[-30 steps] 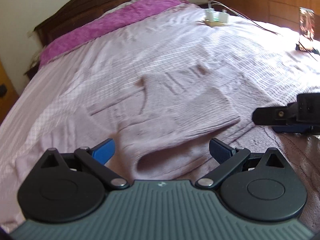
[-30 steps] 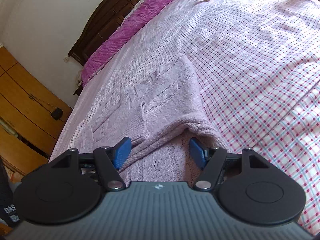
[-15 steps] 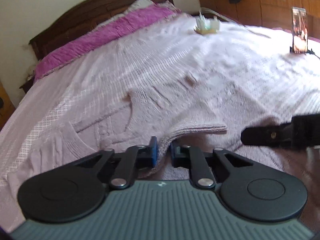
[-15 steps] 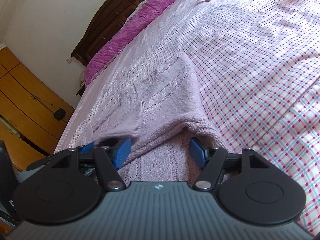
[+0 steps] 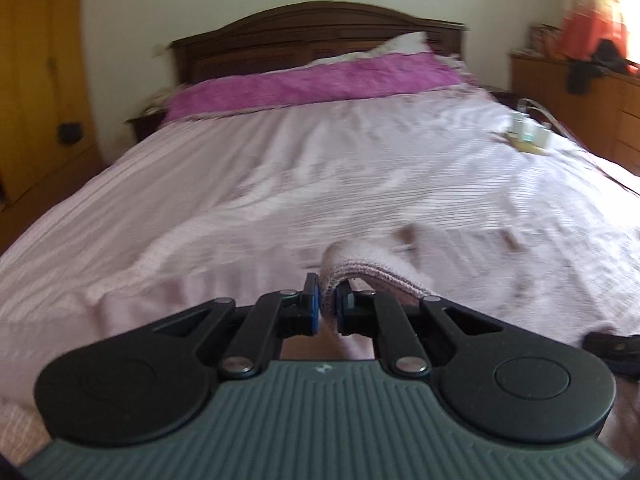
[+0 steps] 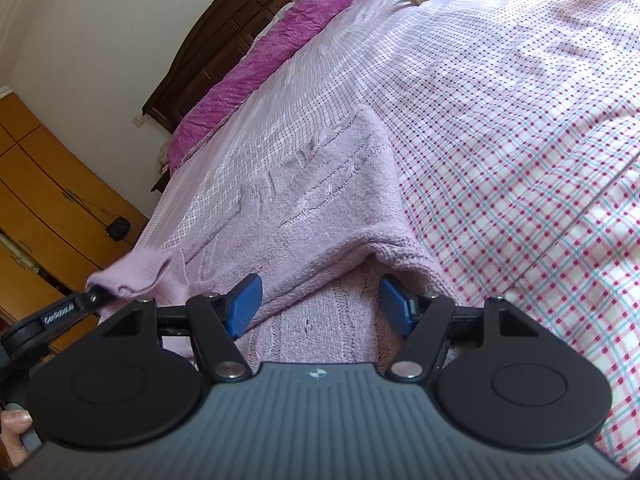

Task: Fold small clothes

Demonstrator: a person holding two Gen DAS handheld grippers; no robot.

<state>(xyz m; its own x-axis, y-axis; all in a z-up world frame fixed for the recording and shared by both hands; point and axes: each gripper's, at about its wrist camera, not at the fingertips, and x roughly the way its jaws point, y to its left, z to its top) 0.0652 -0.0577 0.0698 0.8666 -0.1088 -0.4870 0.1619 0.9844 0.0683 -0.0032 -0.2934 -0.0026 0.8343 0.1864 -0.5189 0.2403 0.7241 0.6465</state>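
Note:
A pale lilac knit sweater [image 6: 320,200] lies on the checked bedsheet [image 6: 500,140]. My left gripper [image 5: 327,304] is shut on the sweater's ribbed edge [image 5: 360,270] and holds it lifted off the bed; in the right wrist view it shows at the left [image 6: 90,296] with the bunched cloth [image 6: 132,272] pinched. My right gripper [image 6: 318,304] is open, its blue pads [image 6: 244,304] straddling the sweater's lower part, with the folded-over hem just ahead. Its tip shows at the right edge of the left wrist view [image 5: 612,346].
A magenta pillow cover [image 5: 312,84] and dark wooden headboard [image 5: 320,36] are at the bed's far end. White chargers on a block [image 5: 528,136] with cables lie on the bed at the right. Wooden wardrobes [image 6: 40,200] stand left, a dresser [image 5: 580,92] right.
My left gripper closed on the sweater's edge, then lifted it and swung left, pulling the cloth up. My right gripper stayed open and still.

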